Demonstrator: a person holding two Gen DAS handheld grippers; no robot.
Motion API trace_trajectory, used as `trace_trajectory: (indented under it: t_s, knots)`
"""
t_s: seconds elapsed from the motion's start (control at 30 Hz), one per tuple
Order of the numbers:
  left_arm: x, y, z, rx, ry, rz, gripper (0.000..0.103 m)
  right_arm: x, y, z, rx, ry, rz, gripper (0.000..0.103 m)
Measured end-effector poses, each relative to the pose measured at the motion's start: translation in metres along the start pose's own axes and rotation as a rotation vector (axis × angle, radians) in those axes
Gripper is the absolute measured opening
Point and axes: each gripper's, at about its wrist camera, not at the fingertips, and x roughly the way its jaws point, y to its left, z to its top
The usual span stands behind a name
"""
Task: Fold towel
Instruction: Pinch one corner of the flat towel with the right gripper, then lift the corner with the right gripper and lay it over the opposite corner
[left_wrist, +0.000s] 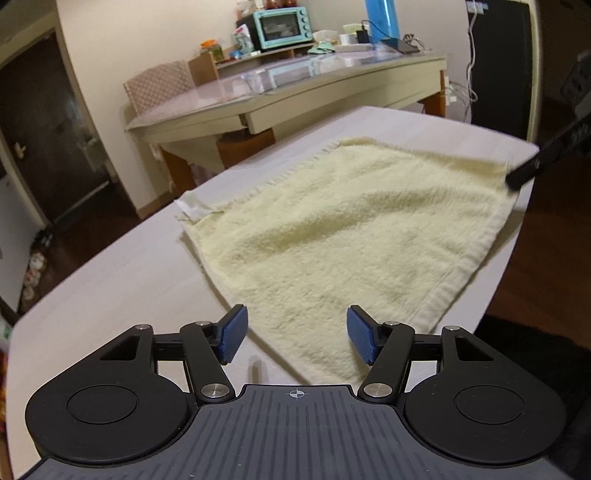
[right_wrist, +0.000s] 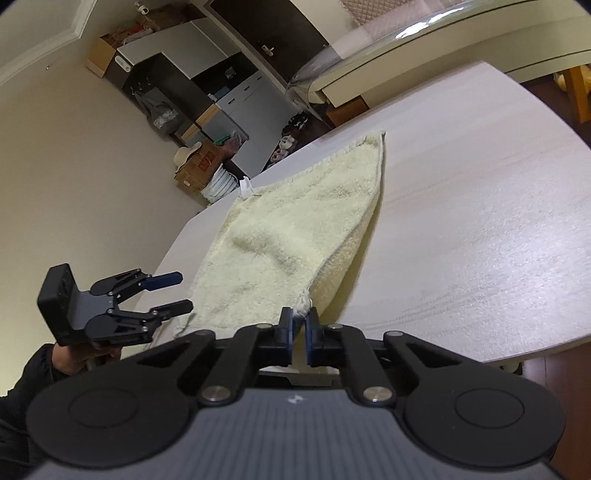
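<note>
Left wrist view: left gripper (left_wrist: 296, 338) hangs with its blue pads (left_wrist: 232, 334) spread wide and nothing between them, just above the near edge of a pale yellow towel (left_wrist: 343, 236). The towel lies spread on a light tabletop (left_wrist: 122, 273), a white tag (left_wrist: 190, 206) showing at its left corner. At the right edge of the view a dark finger of the right gripper (left_wrist: 526, 171) meets the towel's far right corner; the rest of that tool is cut off by the picture edge. Behind stand a second table (left_wrist: 280, 107) and a turquoise toaster oven (left_wrist: 282, 27), and the clutter around them is too blurred to identify. No writing can be read.

Right wrist view: right gripper (right_wrist: 299, 334) has its pads pressed nearly together, pinching a frayed corner of the towel (right_wrist: 295, 236), which rises from the tabletop (right_wrist: 472, 229) and shows a lower layer along its right side. To the left, the left gripper (right_wrist: 177, 291) floats with fingers apart beside the towel's edge, held by a hand (right_wrist: 79, 356) in a dark sleeve (right_wrist: 22, 376). A cardboard box (right_wrist: 197, 164) carries red print too small to read.
</note>
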Motion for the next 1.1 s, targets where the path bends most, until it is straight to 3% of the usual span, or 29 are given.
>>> trace_trajectory:
  t_s: [0.23, 0.57, 0.8, 1.1]
  knots:
    - [-0.013, -0.002, -0.012, 0.053, -0.006, 0.026, 0.065, 0.000, 0.027, 0.018, -0.034, -0.017, 0.037, 0.007]
    - [-0.018, 0.022, -0.028, -0.038, -0.016, -0.028, 0.068, 0.035, 0.075, 0.072, -0.129, -0.008, 0.103, 0.007]
    - [-0.020, 0.033, -0.039, -0.064, -0.028, -0.068, 0.069, 0.087, 0.116, 0.131, -0.215, 0.006, 0.149, 0.007]
    - [-0.027, 0.041, -0.052, -0.151, -0.038, -0.062, 0.073, 0.166, 0.137, 0.169, -0.262, 0.102, 0.136, 0.007]
